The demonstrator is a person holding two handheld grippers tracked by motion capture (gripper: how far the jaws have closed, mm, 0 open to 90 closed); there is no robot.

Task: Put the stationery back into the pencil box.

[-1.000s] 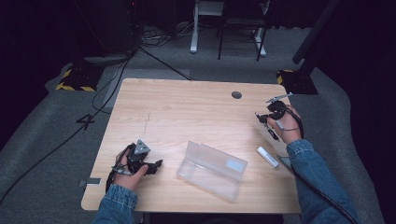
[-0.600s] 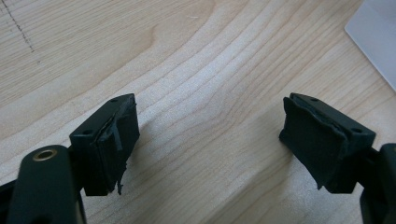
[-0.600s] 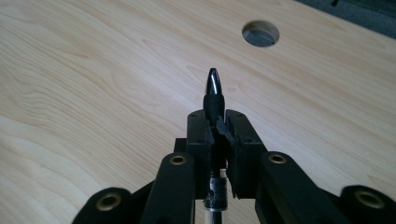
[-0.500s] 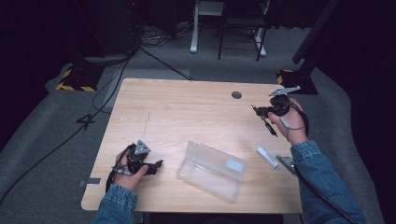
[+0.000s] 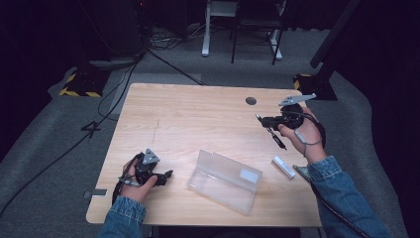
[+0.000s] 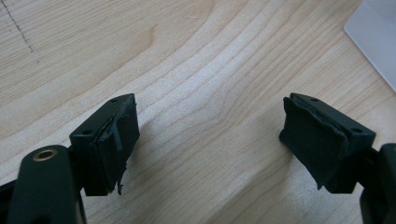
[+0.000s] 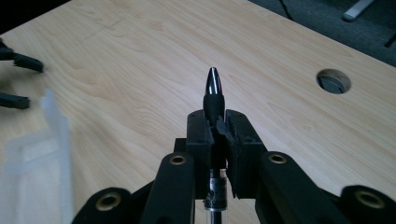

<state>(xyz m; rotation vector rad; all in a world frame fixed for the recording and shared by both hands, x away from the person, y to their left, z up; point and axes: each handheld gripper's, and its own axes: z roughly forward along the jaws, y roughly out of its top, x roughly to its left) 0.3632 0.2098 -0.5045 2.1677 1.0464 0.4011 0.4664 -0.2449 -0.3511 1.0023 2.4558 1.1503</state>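
My right gripper (image 5: pixel 262 119) hovers above the right side of the wooden table (image 5: pixel 198 119), shut on a black pen (image 5: pixel 277 140). In the right gripper view the pen (image 7: pixel 214 91) is clamped between the jaws of that gripper (image 7: pixel 217 128), its glossy tip sticking out ahead and its clear barrel running back under them. At the table's front left my left gripper (image 5: pixel 167 175) lies in the person's hand. Its jaws (image 6: pixel 210 135) stand apart over bare wood with nothing between them.
An open clear plastic case (image 5: pixel 225 181) lies at the front middle of the table, between the two hands. A small white stick-shaped object (image 5: pixel 283 167) lies near the right sleeve. A round cable hole (image 5: pixel 251 100) sits at the back right. Cables cross the grey floor behind the table.
The right hand has lifted the pen higher and carried it a little left, towards the table's middle. The left hand and the clear case have stayed put.
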